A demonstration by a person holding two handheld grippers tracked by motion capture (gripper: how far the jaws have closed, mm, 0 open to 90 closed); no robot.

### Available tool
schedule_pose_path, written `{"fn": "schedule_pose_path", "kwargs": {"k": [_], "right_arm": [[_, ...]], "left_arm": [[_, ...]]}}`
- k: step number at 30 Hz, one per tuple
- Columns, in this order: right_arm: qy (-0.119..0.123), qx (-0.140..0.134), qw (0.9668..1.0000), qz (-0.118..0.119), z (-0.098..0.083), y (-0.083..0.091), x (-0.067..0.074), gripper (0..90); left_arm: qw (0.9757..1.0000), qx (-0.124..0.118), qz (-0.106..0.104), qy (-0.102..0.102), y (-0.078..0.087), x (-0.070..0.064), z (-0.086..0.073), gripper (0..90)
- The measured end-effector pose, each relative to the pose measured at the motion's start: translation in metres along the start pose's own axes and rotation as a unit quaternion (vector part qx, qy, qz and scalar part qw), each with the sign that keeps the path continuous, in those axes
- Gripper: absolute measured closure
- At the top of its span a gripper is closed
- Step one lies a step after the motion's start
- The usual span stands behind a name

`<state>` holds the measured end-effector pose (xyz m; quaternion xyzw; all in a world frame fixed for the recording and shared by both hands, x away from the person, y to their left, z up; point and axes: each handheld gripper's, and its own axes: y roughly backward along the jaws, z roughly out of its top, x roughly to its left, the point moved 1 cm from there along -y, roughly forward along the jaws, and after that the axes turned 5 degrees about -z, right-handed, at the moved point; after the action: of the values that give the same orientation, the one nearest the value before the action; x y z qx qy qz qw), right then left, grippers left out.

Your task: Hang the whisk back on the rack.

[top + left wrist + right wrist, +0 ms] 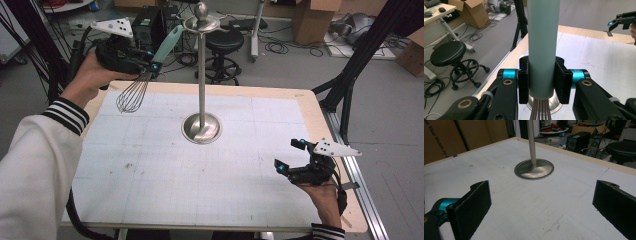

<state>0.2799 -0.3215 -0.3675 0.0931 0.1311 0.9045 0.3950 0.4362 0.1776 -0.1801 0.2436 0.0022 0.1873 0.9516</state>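
Cluttered workshop floor with a black stool (224,40) and cardboard boxes behind a white gridded table (150,180). Near the table's middle, a steel stand (201,75) on a round base, upright. Over the far left corner, left gripper (152,66) held up off the table, jaws clamped on the pale green handle of a whisk (134,95), wires hanging down. Near the right edge, right gripper (289,156) low, jaws wide apart, holding nothing.
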Motion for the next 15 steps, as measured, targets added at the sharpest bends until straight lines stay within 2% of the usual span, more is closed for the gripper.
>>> {"fn": "schedule_pose_path", "kwargs": {"k": [15], "right_arm": [[-0.003,-0.003,1.0,0.001,0.0,0.002,0.0,0.8]], "left_arm": [[0.9999,0.009,0.004,0.007,-0.024,0.001,0.002,69.4]]}}
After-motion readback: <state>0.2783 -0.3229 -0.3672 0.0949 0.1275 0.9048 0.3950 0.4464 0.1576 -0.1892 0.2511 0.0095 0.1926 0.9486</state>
